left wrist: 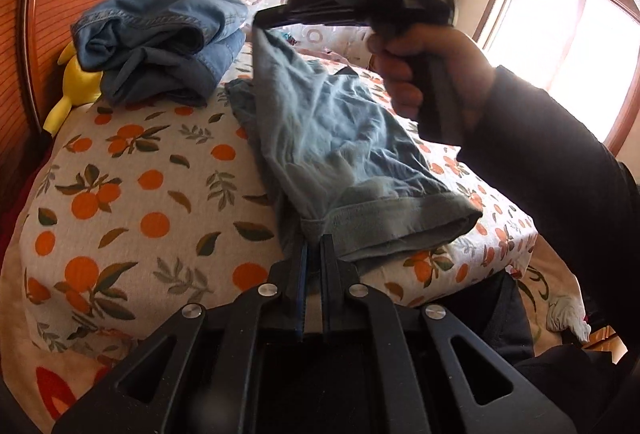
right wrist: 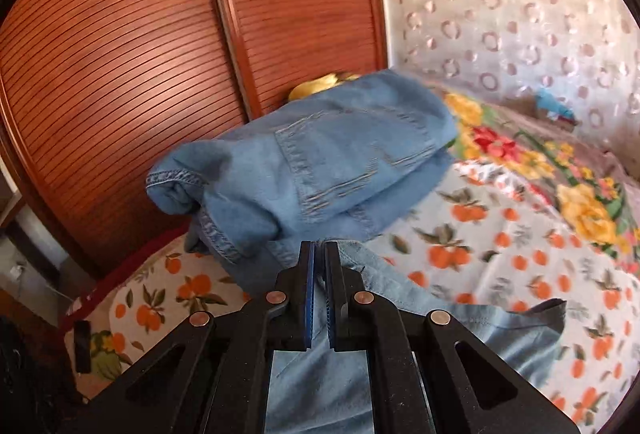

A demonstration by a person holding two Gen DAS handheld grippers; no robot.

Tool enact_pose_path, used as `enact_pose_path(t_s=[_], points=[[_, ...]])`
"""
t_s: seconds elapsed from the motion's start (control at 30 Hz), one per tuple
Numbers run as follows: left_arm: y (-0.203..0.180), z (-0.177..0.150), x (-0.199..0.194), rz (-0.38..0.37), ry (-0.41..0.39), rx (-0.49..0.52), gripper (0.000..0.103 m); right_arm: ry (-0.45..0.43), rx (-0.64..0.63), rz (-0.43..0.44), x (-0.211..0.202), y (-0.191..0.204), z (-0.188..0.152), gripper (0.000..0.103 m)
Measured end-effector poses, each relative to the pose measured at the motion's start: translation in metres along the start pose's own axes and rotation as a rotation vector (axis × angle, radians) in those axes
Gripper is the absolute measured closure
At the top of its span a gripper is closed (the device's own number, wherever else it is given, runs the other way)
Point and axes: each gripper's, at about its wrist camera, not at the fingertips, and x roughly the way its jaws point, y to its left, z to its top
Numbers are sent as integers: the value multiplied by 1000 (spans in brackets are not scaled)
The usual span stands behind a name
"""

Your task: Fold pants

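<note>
Both ends pinched and up off the bed! Light blue-grey cotton pants (left wrist: 344, 154) stretched between the two tools, sagging in the middle over the orange-printed white bedspread (left wrist: 132, 194).

Left gripper (left wrist: 316, 246) clenched on the hemmed edge nearest its camera, blue pads pressed onto the fabric, only a thin slit between them. Right gripper (left wrist: 262, 22) high at the far end, gripped in the person's right hand (left wrist: 420, 74), nipping the opposite corner, cloth hanging straight down from its tip. Same story from the right wrist view: right gripper (right wrist: 319, 254) closed on a fold of the pale fabric (right wrist: 320, 386), more of it draping away underneath.

Crumpled mid-blue denim jeans (right wrist: 320, 162) heaped near the slatted reddish wooden panel (right wrist: 120, 74), just beyond the lifted garment, apart from it as far as can be told. Yellow plush toy (left wrist: 76, 82) tucked behind that heap.

Looks like mid-fold, mid-carry: garment held taut by two ends, not yet laid flat. Next move, probably: bringing one end over to the other, lowering evenly onto open bedspread, keeping clear of the denim heap, holding tension so the slack middle does not bunch. Blur in both views, so fine creases hard to read.
</note>
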Motion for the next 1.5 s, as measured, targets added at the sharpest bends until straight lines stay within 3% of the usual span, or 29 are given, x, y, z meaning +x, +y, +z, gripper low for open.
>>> enact_pose_path(t_s=[0.1,0.2,0.27,0.33,0.4,0.8,1.07,1.3,1.5], points=[[0,-5,1,2,6,1,96,58,9,-20,14,-6,-2,94],[1,-5,0,1,10,-3,95,63,4,-64,5,-12,-7,77],[2,-4,0,12,12,-6,90,53,-4,-85,-7,-15,-11,63],[3,-1,-1,24,15,-3,77,47,-3,-117,-26,-18,-20,59],[5,0,-3,37,12,2,71,36,12,-130,-44,-16,-33,59],[5,24,-12,95,-43,41,66,26,137,-196,-135,0,-159,59],[-3,31,13,124,-3,85,66,2,224,-175,-178,11,-193,59],[-3,25,18,133,34,94,66,85,249,-163,-167,12,-214,59],[-1,18,22,132,61,92,66,87,260,-166,-168,14,-218,59]])
